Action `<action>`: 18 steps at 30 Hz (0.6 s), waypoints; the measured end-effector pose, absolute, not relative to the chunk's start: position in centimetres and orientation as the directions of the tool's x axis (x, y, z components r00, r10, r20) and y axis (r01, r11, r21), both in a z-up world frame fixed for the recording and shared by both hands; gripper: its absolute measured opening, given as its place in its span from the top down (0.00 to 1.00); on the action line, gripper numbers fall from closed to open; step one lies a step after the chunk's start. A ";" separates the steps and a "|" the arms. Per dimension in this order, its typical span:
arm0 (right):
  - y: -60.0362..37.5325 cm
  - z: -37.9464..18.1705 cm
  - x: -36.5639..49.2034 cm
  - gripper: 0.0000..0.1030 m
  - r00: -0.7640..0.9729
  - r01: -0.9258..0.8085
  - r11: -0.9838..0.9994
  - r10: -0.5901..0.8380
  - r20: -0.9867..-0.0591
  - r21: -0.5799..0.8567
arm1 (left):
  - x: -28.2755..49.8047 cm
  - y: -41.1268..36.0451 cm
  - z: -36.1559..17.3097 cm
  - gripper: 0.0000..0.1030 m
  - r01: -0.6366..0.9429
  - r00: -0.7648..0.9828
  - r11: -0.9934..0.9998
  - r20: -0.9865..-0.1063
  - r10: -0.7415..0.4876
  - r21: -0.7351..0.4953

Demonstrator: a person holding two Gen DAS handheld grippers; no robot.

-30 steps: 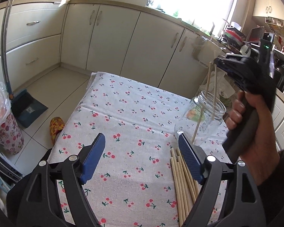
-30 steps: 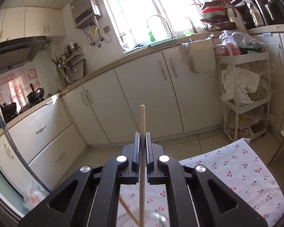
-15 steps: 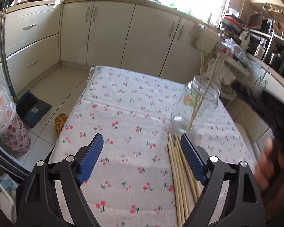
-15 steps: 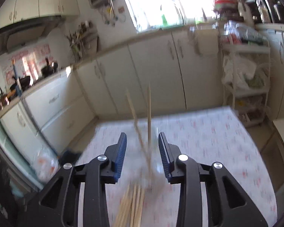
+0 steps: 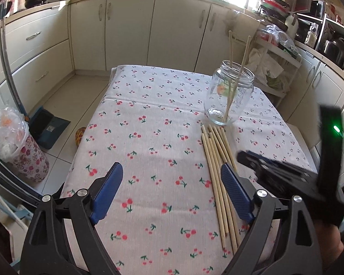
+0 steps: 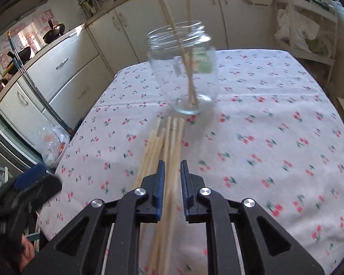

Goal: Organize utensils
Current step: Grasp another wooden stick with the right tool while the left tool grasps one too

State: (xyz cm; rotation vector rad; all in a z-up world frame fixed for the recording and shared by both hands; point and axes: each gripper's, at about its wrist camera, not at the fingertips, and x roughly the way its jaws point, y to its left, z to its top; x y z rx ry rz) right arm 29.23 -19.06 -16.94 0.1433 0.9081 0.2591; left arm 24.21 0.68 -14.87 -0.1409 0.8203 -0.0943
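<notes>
A clear glass jar (image 5: 229, 96) stands on the cherry-print tablecloth (image 5: 149, 123) with two wooden chopsticks (image 5: 235, 78) leaning in it; it also shows in the right wrist view (image 6: 185, 68). Several loose chopsticks (image 5: 217, 174) lie in a bundle in front of the jar, seen again in the right wrist view (image 6: 167, 142). My left gripper (image 5: 172, 188) is wide open and empty above the cloth, left of the bundle. My right gripper (image 6: 172, 171) is open a little and empty, hovering over the near end of the bundle; its body shows in the left wrist view (image 5: 286, 178).
Cream kitchen cabinets (image 5: 130, 27) run behind the table. A white rack with bags (image 5: 275, 52) stands at the right. A dustpan (image 5: 48, 128) and a floral bin with a plastic bag (image 5: 18, 146) sit on the floor at the left.
My right gripper let go of a chopstick into the jar, pulled back and dropped low over the loose bundle. The jar now holds two chopsticks. My left gripper stayed open.
</notes>
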 end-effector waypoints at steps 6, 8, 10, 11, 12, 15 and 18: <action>-17.9 -18.6 31.1 0.88 0.544 -0.135 0.975 0.223 -0.809 0.178 | 23.8 1.1 -14.7 0.18 0.026 0.676 0.986 -0.724 -0.139 -0.165; -18.5 -18.4 30.9 0.93 0.542 -0.128 0.973 0.231 -0.808 0.193 | 24.0 1.0 -14.8 0.18 0.031 0.672 0.986 -0.727 -0.142 -0.163; -19.6 -17.9 30.4 0.94 0.546 -0.110 0.971 0.239 -0.803 0.214 | 24.6 0.8 -15.1 0.18 0.040 0.664 0.986 -0.733 -0.147 -0.162; -20.3 -17.8 29.9 0.94 0.549 -0.098 0.972 0.232 -0.803 0.214 | 24.9 0.7 -15.2 0.18 0.046 0.660 0.986 -0.736 -0.152 -0.162; -21.0 -17.9 29.5 0.94 0.549 -0.087 0.972 0.229 -0.804 0.217 | 25.3 0.3 -15.6 0.18 0.053 0.654 0.986 -0.740 -0.155 -0.159; -23.9 -18.3 28.2 0.94 0.536 -0.034 0.966 0.234 -0.811 0.256 | 27.0 -0.9 -16.6 0.18 0.075 0.634 0.985 -0.754 -0.170 -0.158; -25.6 -18.3 26.8 0.94 0.544 -0.005 0.965 0.223 -0.809 0.262 | 29.0 -2.3 -17.8 0.18 0.090 0.610 0.985 -0.773 -0.174 -0.150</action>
